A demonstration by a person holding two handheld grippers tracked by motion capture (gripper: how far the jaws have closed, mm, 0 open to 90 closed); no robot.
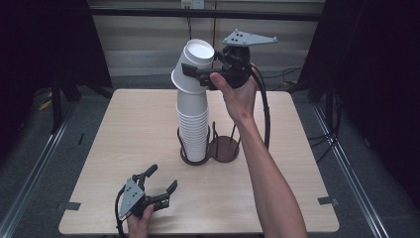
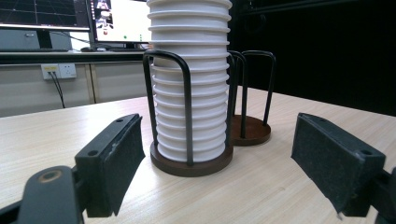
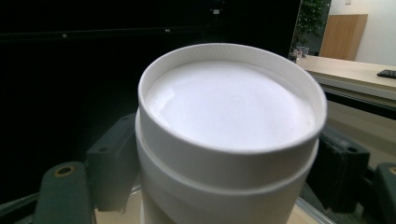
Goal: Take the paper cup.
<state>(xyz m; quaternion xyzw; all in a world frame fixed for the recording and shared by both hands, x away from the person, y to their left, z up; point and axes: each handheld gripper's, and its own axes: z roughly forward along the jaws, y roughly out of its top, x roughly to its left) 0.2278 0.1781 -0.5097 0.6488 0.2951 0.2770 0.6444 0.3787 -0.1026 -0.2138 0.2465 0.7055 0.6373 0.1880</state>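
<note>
So the right hand-held gripper (image 1: 194,73) was up high over the table (image 1: 124,129), jaws clamped on either side of the top cup (image 1: 193,67), which was upside down and tilted, its base tipped toward the camera. In the right gripper view that cup (image 3: 229,130) sat right between the two black pads, base facing up. It was still touching the top of the cup stack (image 1: 193,124), not lifted clear. The stack stood in the left ring of a dark wire holder (image 1: 210,151) around mid-table; the right ring next to it had no cups. The left hand-held gripper (image 1: 161,191) was low near the front left of the table, jaws spread apart with nothing in them, pointed at the holder (image 2: 189,163) and stack (image 2: 191,84).
</note>
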